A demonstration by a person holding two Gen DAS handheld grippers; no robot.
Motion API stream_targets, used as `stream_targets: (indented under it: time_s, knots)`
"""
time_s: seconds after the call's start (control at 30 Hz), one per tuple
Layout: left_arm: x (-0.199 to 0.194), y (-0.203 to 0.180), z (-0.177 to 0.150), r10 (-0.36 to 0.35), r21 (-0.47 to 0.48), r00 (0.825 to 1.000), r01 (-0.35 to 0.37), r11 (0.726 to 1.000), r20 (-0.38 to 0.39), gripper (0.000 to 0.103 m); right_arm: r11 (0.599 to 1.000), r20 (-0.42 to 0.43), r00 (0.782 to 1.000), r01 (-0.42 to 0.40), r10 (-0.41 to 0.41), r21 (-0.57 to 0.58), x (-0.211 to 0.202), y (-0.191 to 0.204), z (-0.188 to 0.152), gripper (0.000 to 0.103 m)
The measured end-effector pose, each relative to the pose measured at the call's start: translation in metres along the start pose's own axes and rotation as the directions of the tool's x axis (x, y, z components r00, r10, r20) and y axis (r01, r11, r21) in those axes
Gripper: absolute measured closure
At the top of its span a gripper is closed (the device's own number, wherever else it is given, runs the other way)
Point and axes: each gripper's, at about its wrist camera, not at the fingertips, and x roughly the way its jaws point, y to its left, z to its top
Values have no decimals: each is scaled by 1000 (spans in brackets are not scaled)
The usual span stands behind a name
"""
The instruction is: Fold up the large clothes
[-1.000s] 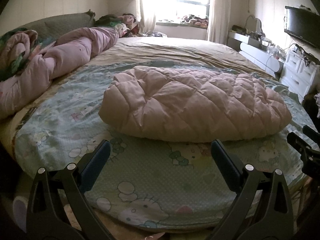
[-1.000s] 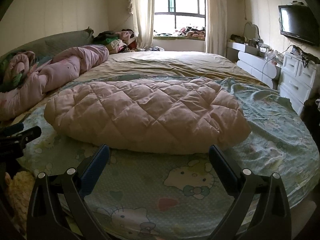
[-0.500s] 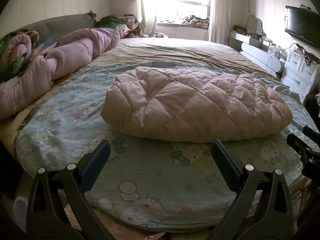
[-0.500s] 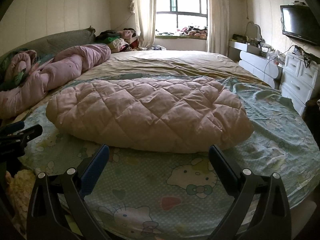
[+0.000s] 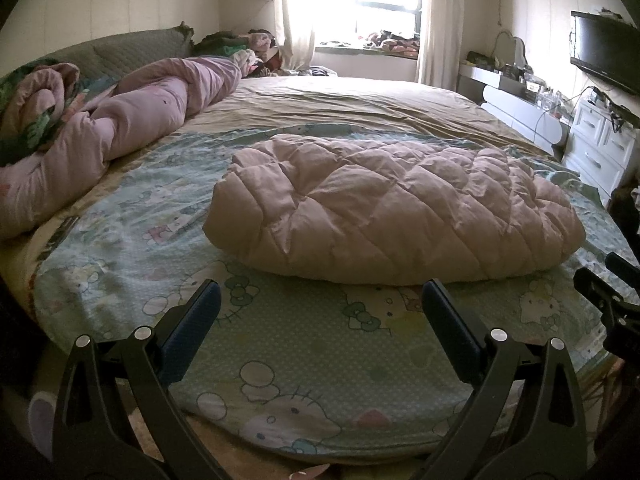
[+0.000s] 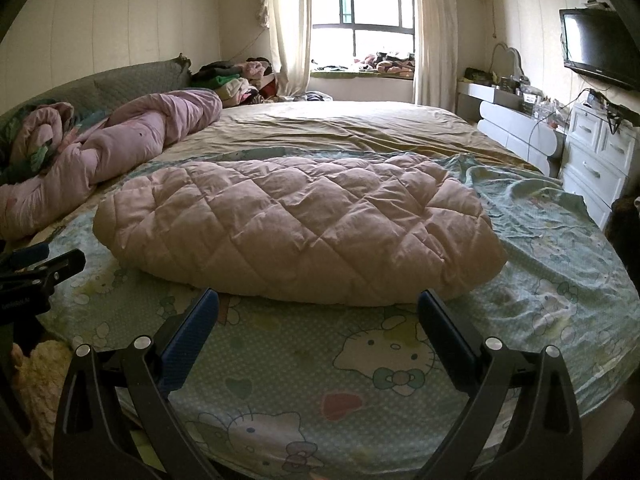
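A pale pink quilted puffer garment [image 5: 392,208] [image 6: 296,232] lies folded into a thick oval bundle on the cartoon-cat printed sheet [image 5: 280,344] [image 6: 360,364] of a round bed. My left gripper [image 5: 320,300] hovers open over the sheet just short of the bundle's near edge, nothing between its blue pads. Just as empty, my right gripper [image 6: 318,304] stands open before the bundle's front edge. Each gripper shows at the side of the other's view: the right one [image 5: 612,280], the left one [image 6: 44,264].
A rolled pink duvet [image 5: 120,136] [image 6: 120,148] lies along the bed's left side by a grey headboard [image 6: 120,80]. White drawers [image 6: 600,168], a dresser and a wall TV [image 6: 600,52] stand right. Clothes pile by the window [image 6: 364,20]. The bed's far half is beige sheet [image 6: 340,128].
Both grippers have drifted slightly; the bundle sits a little further right and lower in each view. The garment itself has not moved. Both stay open.
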Motion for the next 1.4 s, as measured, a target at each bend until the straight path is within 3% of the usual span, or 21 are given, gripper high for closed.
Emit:
stream_targets:
  time_s: [1.4]
  knots:
    - [-5, 6, 1, 15, 3, 1000, -15, 1000, 2, 9, 1000, -15, 1000, -5, 5, -8, 0, 8, 2, 4]
